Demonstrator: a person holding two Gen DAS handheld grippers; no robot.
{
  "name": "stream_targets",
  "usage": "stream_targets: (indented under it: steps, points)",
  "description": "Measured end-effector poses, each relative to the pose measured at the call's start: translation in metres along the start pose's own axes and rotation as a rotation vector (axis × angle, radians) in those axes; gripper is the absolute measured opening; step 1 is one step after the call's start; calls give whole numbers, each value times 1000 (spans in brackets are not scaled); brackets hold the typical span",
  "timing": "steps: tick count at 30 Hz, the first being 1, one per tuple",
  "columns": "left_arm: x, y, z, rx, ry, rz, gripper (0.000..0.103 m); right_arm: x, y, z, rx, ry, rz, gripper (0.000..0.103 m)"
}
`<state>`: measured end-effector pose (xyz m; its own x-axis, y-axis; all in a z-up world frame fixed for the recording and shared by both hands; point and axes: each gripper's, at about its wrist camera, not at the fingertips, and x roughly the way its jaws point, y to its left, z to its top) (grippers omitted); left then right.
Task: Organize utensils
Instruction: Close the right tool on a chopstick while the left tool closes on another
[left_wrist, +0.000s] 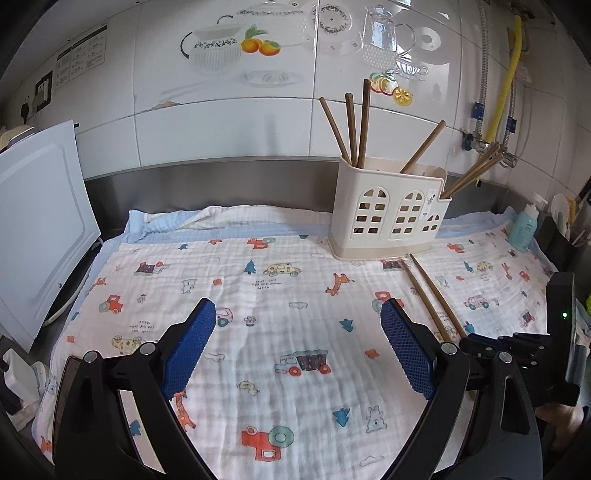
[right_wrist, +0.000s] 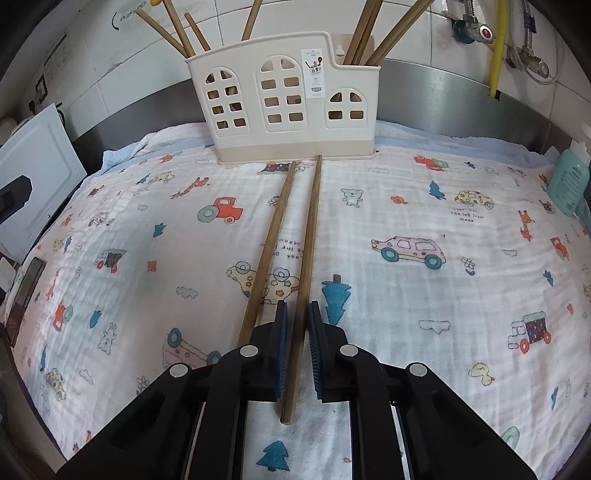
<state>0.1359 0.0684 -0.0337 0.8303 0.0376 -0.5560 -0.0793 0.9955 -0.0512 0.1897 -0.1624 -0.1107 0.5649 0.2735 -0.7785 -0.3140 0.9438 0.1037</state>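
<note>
A cream utensil holder (left_wrist: 388, 210) with window cut-outs stands at the back of the cloth and holds several brown chopsticks; it also shows in the right wrist view (right_wrist: 284, 99). Two loose chopsticks (left_wrist: 430, 295) lie side by side in front of it. In the right wrist view my right gripper (right_wrist: 298, 314) is nearly closed around the right chopstick (right_wrist: 308, 251), with small gaps on both sides. The left chopstick (right_wrist: 267, 251) lies just outside its left finger. My left gripper (left_wrist: 299, 314) is wide open and empty over the cloth, left of the chopsticks.
A printed cloth (left_wrist: 277, 295) covers the counter. A white board (left_wrist: 40, 229) leans at the left. A teal bottle (left_wrist: 522, 225) stands at the right edge. Pipes and a yellow hose (left_wrist: 508, 74) run down the tiled wall. A phone (right_wrist: 26, 295) lies at the left edge.
</note>
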Motion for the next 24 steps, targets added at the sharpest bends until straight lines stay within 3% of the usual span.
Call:
stream_targets:
  steps: [11, 24]
  points:
    - [4, -11, -11, 1, 41, -30, 90, -10, -6, -3, 19, -26, -7, 7]
    - [15, -66, -38, 34, 128, -98, 90, -62, -32, -9, 42, -126, 10, 6]
